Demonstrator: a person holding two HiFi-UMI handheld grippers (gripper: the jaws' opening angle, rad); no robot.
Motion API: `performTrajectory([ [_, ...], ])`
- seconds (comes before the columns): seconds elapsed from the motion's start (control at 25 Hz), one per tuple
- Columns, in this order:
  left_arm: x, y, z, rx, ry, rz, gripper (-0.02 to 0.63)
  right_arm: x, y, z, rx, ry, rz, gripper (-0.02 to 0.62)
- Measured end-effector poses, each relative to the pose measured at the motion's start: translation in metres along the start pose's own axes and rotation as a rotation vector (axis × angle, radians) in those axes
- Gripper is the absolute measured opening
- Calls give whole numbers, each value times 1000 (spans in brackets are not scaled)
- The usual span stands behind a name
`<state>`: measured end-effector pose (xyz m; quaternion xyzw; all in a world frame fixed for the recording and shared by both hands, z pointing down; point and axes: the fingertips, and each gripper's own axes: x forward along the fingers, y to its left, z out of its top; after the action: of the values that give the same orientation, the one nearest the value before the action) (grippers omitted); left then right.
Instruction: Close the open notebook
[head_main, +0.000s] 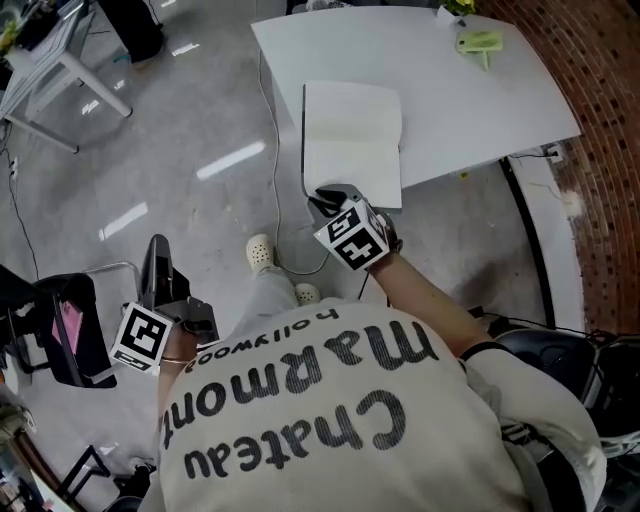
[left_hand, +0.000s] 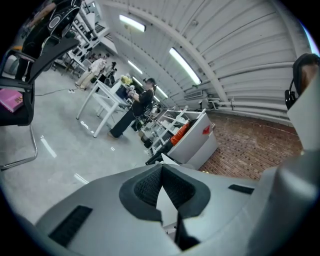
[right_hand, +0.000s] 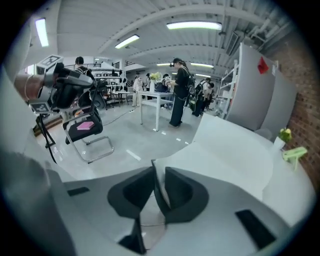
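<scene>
My right tongs (right_hand: 157, 185) are nearly together, clamped on a thin leaf of the white open notebook (head_main: 352, 140). The leaf stands edge-on between the two dark pads, its dark rim against the left pad and its white face turned to the right one. From the head view these tongs sit at the notebook's near left corner, with the marker cube just behind them on my wrist side.

The notebook lies on the large white table (head_main: 480, 110), close to the table's near edge. Its near end reaches up to that edge (whether it hangs over, I cannot tell). Only one broad white page shows, with a dark strip down its left side.

My left tongs (left_hand: 161, 167) are closed, pad tips meeting, and they grip nothing. They hang well apart from the table, out over the glossy grey floor (head_main: 180, 140) on my left, pointing towards the open room.

At the table's far corner sits a small yellow-green object (head_main: 478, 42), well apart from the notebook. A red brick wall (head_main: 605, 120) runs along the table's right side. A thin cable (head_main: 264, 110) trails across the floor beside the table's left edge. To my left stands a black chair (head_main: 45, 330) with a pink item (head_main: 68, 322) on its seat. People stand around a white bench (right_hand: 155, 100) further off.
</scene>
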<state>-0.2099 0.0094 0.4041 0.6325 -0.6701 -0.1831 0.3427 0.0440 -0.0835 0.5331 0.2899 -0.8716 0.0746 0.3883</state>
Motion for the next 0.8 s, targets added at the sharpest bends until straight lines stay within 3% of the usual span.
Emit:
performTrajectory([
  [0.28, 12, -12, 7, 18, 10, -31, 2, -14, -12, 12, 136, -6, 52, 44],
  [0.8, 67, -25, 13, 19, 71, -119, 2, -36, -28, 44, 80, 53, 123, 37],
])
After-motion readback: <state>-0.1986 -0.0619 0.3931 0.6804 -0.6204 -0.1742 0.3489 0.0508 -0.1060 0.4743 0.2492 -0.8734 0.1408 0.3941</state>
